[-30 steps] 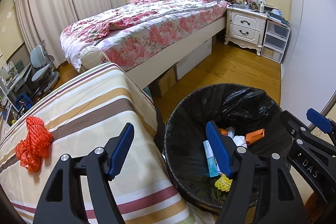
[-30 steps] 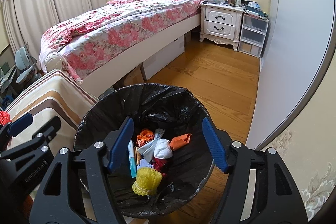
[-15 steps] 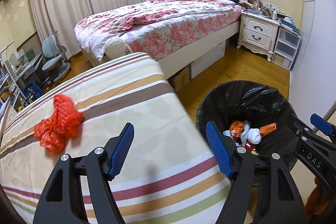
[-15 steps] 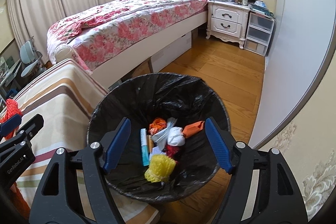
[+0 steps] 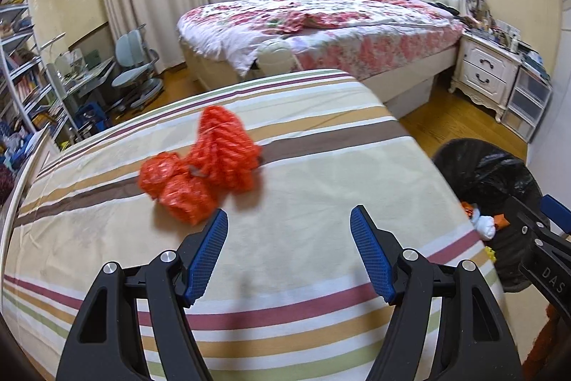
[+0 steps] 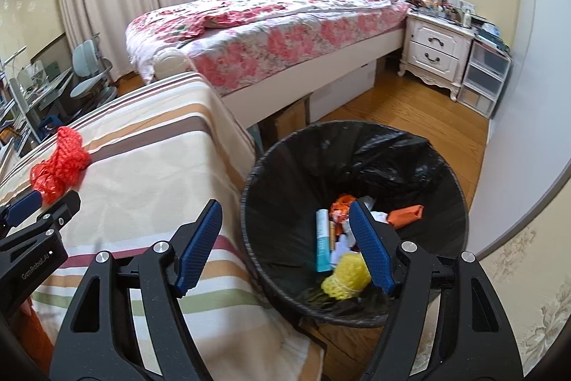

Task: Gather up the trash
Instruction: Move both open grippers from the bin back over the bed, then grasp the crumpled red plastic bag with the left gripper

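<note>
Looks like the reach-for-the-next-piece step. The red mesh bag [image 5: 207, 163] sits mid-table on the striped cloth [image 5: 321, 188], toward its far left corner. The left gripper [image 5: 289, 249] hangs just short of it, fingers spread, nothing in them. The right gripper [image 6: 285, 245] is spread and empty too, over the table's right edge by the trash bin [image 6: 446, 174]. Next move: get the pads around the bag and pinch. The bag's blurry, and the bin is half cut off in the left view.

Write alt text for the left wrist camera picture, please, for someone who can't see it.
An open left gripper hangs over a striped cloth, empty, with crumpled orange netting lying just beyond its fingers. To the right stands a black-lined trash bin, and a floral bed fills the background.
</note>
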`<state>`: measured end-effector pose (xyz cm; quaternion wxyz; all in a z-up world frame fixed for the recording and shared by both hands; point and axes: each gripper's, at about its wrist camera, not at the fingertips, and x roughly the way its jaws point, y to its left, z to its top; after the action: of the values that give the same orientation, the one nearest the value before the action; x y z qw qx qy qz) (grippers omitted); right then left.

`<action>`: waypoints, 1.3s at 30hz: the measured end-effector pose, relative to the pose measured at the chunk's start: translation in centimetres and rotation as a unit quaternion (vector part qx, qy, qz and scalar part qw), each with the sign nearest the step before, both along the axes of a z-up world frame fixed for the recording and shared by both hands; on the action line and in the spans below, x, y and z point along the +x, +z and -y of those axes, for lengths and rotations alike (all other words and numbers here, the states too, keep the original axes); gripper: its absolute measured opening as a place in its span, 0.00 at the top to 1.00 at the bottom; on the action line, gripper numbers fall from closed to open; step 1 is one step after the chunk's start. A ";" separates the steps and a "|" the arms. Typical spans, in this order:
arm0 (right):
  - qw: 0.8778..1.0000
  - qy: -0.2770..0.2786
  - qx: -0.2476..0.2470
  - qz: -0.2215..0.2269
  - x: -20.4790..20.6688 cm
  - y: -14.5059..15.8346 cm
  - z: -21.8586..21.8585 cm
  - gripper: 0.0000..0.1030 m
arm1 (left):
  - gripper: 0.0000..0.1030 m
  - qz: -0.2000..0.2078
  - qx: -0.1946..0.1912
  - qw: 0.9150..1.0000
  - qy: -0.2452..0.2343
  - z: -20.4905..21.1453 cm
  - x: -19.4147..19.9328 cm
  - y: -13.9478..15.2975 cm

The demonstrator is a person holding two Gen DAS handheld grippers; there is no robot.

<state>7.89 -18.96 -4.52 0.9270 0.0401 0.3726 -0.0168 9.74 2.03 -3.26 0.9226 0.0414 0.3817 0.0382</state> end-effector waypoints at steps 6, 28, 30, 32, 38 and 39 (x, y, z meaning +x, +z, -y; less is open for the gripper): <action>0.999 0.033 -0.003 -0.001 0.6 0.3 -3.2 0.30 | 0.33 -0.004 -0.006 0.999 0.037 -3.3 0.5 -0.2; 0.994 0.108 -0.008 -0.023 2.7 -0.3 -10.7 0.29 | 0.33 -0.044 -0.035 0.992 0.117 -11.2 1.9 -1.7; 0.994 0.108 -0.006 -0.025 2.7 -0.4 -10.7 0.29 | 0.33 -0.046 -0.037 0.990 0.124 -11.8 1.9 -1.8; 0.994 0.108 -0.006 -0.026 2.7 -0.4 -10.8 0.29 | 0.33 -0.047 -0.039 0.989 0.132 -12.5 1.8 -1.8; 0.993 0.111 -0.010 -0.026 2.8 -0.4 -11.1 0.29 | 0.33 -0.048 -0.051 0.989 0.130 -13.0 1.3 -1.6; 0.993 0.112 -0.010 -0.027 2.8 -0.4 -11.2 0.29 | 0.32 -0.049 -0.057 0.989 0.124 -12.9 1.4 -1.5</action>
<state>10.67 -7.74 -4.97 0.9131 -0.0118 0.3992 0.0820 11.11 14.89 -4.78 0.8919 -0.0570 0.4298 0.1285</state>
